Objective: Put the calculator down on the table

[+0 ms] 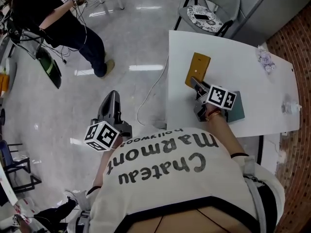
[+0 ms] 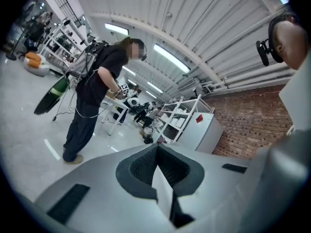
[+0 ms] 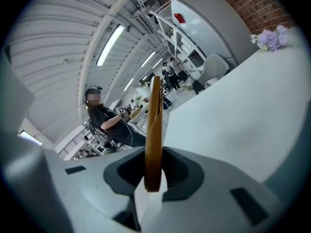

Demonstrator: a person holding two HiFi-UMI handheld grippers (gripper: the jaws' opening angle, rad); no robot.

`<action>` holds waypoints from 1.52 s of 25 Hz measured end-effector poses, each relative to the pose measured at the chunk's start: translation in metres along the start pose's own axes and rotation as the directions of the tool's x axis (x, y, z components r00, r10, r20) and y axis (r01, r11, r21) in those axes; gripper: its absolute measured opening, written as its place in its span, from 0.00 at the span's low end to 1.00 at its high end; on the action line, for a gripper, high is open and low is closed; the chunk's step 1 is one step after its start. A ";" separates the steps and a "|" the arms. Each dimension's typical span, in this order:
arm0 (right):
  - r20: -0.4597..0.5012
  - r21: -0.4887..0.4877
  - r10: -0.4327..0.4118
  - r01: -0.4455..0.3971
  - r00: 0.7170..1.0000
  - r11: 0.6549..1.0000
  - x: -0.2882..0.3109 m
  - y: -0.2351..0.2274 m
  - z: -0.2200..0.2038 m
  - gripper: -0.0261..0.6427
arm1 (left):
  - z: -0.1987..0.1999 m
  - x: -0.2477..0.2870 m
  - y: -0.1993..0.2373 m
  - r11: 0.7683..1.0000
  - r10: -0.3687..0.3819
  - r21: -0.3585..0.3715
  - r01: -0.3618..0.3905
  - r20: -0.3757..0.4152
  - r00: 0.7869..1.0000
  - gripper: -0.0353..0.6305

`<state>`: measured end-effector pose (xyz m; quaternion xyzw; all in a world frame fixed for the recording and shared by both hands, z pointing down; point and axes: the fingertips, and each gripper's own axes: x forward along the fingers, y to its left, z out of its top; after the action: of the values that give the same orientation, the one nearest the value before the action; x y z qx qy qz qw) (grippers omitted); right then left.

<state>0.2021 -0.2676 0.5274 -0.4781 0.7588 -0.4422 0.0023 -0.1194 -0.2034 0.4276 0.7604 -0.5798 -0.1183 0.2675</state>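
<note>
My right tongs [image 1: 196,84] reach forward and slightly downward in front of my chest. Their jaws are clamped on the near end of the calculator [image 1: 198,66], which stands edge-on between them in the right gripper view. The marker cube [image 1: 222,98] sits just behind those jaws, and my right hand [image 1: 208,113] grips the handle under it, with the forearm [image 1: 224,130] running back to my shoulder. My left tongs [image 1: 112,97] are held well to the left of the right ones, pointing about level. Their jaws are pressed together with nothing between them. The left cube [image 1: 102,136] sits behind them and hides most of my left hand.
</note>
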 end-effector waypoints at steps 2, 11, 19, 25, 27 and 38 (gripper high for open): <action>-0.030 -0.003 -0.012 0.012 0.999 1.000 0.005 -0.004 -0.005 0.17 | 0.002 0.001 0.001 1.000 0.006 0.003 -0.006 0.004 1.000 0.06; -0.147 0.006 -0.052 0.053 0.988 0.999 0.014 -0.018 -0.027 0.17 | 0.007 0.004 0.005 1.000 0.024 -0.001 -0.024 0.021 0.999 0.06; -0.176 -0.004 -0.093 0.093 0.980 0.996 0.015 -0.027 -0.032 0.17 | 0.006 0.007 0.004 1.000 0.027 -0.004 -0.027 0.026 0.999 0.06; -0.211 -0.004 -0.102 0.103 0.972 0.995 0.017 -0.028 -0.040 0.18 | 0.004 0.005 0.006 0.999 0.034 -0.011 -0.034 0.026 0.999 0.06; -0.226 -0.003 -0.104 0.106 0.969 0.994 0.018 -0.029 -0.043 0.18 | 0.005 0.006 0.006 0.999 0.034 -0.011 -0.034 0.027 0.999 0.06; -0.314 -0.020 -0.097 0.096 0.945 0.995 0.031 -0.052 -0.063 0.18 | -0.013 0.014 0.007 0.999 0.051 -0.009 -0.050 0.044 0.998 0.06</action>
<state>0.1956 -0.2560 0.6139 -0.4381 0.7262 -0.5107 -0.1411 -0.1148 -0.2148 0.4442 0.7417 -0.6042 -0.1304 0.2604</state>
